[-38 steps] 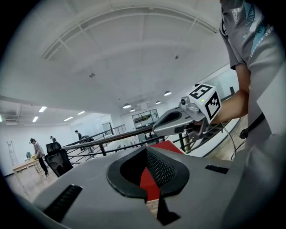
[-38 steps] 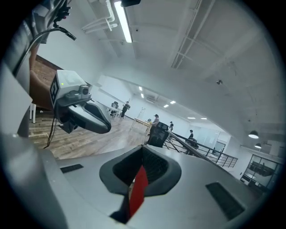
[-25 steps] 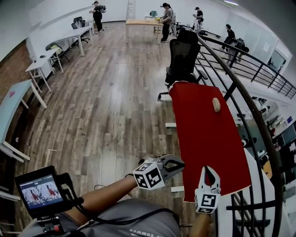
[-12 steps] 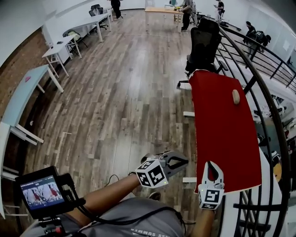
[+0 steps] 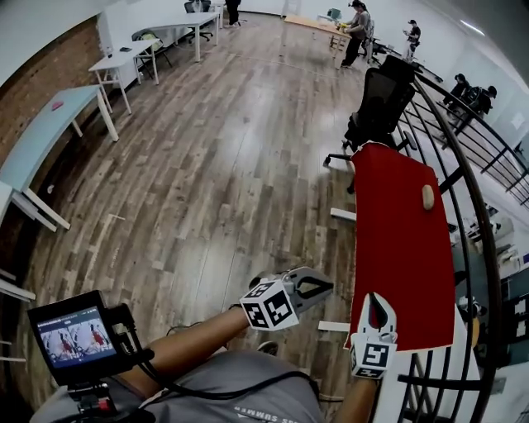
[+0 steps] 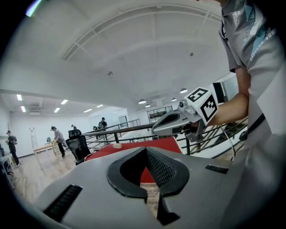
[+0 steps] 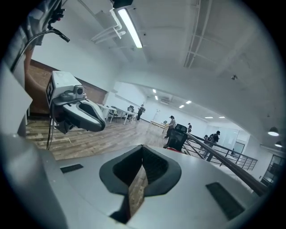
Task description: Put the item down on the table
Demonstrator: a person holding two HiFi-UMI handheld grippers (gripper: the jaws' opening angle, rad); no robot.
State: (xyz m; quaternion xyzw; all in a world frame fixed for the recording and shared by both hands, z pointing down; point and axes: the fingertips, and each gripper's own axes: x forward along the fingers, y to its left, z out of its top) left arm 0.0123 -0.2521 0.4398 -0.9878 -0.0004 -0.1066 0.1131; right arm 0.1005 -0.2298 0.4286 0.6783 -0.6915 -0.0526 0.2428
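A small beige oval item (image 5: 427, 197) lies on the far part of the red table (image 5: 397, 248); in the left gripper view the item (image 6: 117, 145) shows as a pale lump on the red table (image 6: 105, 152). My left gripper (image 5: 329, 287) is held over the wooden floor, left of the table's near end, shut and empty. My right gripper (image 5: 374, 297) hovers at the table's near edge, also shut with nothing in it. In the gripper views each gripper's own jaws, left (image 6: 145, 149) and right (image 7: 142, 146), meet at the tips. Both grippers are far from the item.
A black office chair (image 5: 380, 103) stands at the table's far end. A dark metal railing (image 5: 475, 223) runs along its right side. White desks (image 5: 124, 58) line the left wall, with people (image 5: 357, 21) at the back. A small camera monitor (image 5: 70, 339) hangs at lower left.
The whole view has swung and moved: the red table and chair have shifted right and stand nearer. Both grippers stay shut and keep their places at the bottom of the head view.
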